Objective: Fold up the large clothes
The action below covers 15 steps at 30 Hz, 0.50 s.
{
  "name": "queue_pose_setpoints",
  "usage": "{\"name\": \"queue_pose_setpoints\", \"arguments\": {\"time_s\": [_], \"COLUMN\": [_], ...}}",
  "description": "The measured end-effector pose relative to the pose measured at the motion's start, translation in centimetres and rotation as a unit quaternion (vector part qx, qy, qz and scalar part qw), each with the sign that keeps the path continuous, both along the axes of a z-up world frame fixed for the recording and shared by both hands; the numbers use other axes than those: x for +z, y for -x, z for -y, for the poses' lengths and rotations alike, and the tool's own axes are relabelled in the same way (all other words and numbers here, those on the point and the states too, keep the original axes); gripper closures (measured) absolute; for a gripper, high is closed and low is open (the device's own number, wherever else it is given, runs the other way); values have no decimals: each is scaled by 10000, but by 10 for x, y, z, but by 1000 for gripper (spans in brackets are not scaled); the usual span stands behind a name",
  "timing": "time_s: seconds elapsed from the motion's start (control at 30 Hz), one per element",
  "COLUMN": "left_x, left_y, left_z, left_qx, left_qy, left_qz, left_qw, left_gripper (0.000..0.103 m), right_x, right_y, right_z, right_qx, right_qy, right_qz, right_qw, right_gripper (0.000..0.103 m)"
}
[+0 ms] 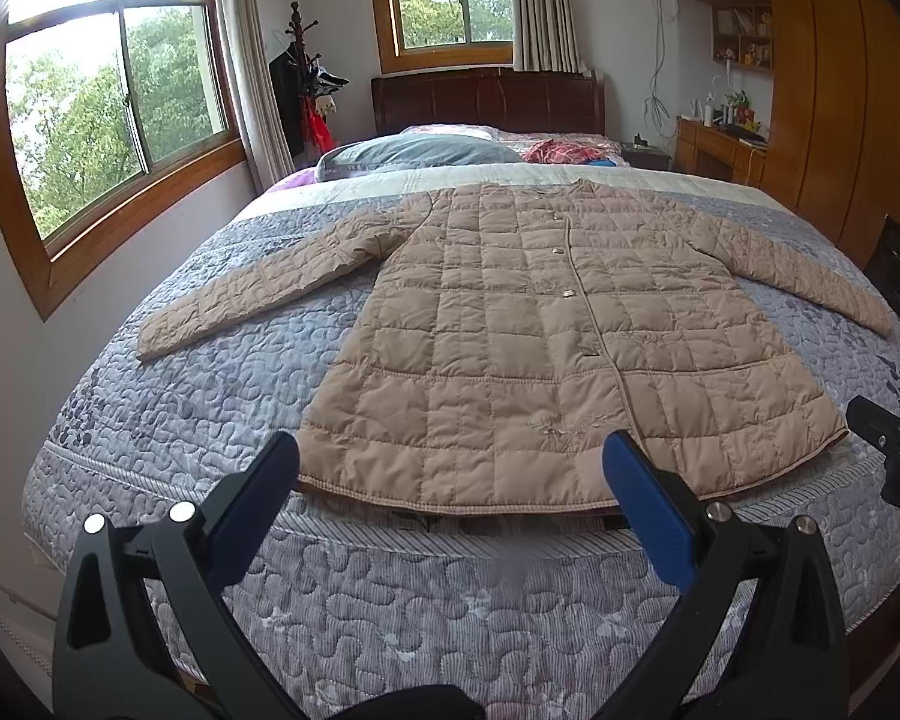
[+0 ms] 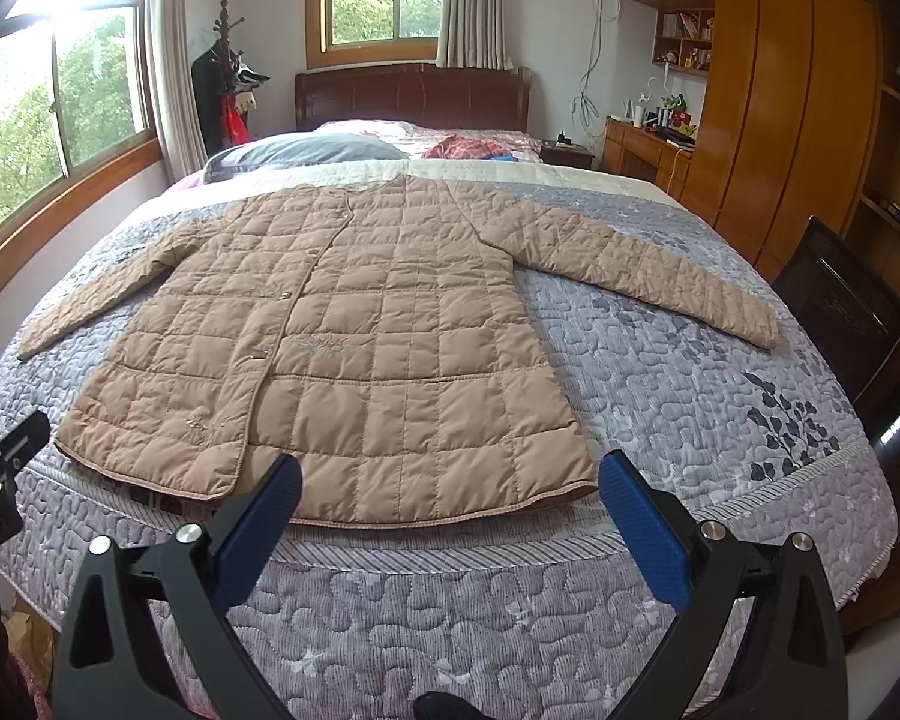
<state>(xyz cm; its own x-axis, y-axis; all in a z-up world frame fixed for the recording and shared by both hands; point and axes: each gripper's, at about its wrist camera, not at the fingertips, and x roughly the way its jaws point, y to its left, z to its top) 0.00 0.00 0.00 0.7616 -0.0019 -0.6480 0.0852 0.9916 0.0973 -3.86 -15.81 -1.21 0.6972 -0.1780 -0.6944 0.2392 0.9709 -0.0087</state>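
Jacket (image 1: pixel 498 324): tan, quilted, laid flat and front-up on the bed (image 1: pixel 150 420), buttoned shut, both sleeves spread out to the sides. Nothing folded yet by the look of it; I judge this the start of the task.

Left gripper (image 1: pixel 450 468): fingers (image 1: pixel 648 504) spread wide, nothing between them. They hover off the foot of the bed, with the jacket's hem just beyond the fingertips and not touched. Right gripper (image 2: pixel 450 480): same state, fingers (image 2: pixel 642 516) wide apart and empty, hem just ahead of the tips. Each gripper shows at the edge of the other's view, so the two are held side by side, one facing each half of the hem.

Beyond the fingers the jacket body runs away toward the collar. Left sleeve (image 1: pixel 258 294) angles out past the left finger; right sleeve (image 2: pixel 648 270) angles out past the right finger, cuff near the bed edge. Flat, spread layout probably chosen so sleeves can be turned inward first.

Farther on: grey pillow (image 1: pixel 414 153), a red checked cloth (image 1: pixel 564 151), then the dark wooden headboard (image 1: pixel 486 99). Wardrobe (image 2: pixel 780 120) far right.
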Motion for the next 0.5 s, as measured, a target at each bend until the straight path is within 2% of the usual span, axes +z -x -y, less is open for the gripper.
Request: {"name": "queue_pose_setpoints", "arguments": {"time_s": [0.5], "left_x": [3], "left_y": [2], "left_z": [-2], "left_qx": [-1], "left_qy": [1], "left_qz": [-1], "left_qw": [10000], "left_gripper": [3], "right_x": [0], "right_y": [1], "right_z": [0], "right_qx": [11], "right_qy": [-12], "right_qz": [-2], "right_qw": [10000], "right_gripper": [4]}}
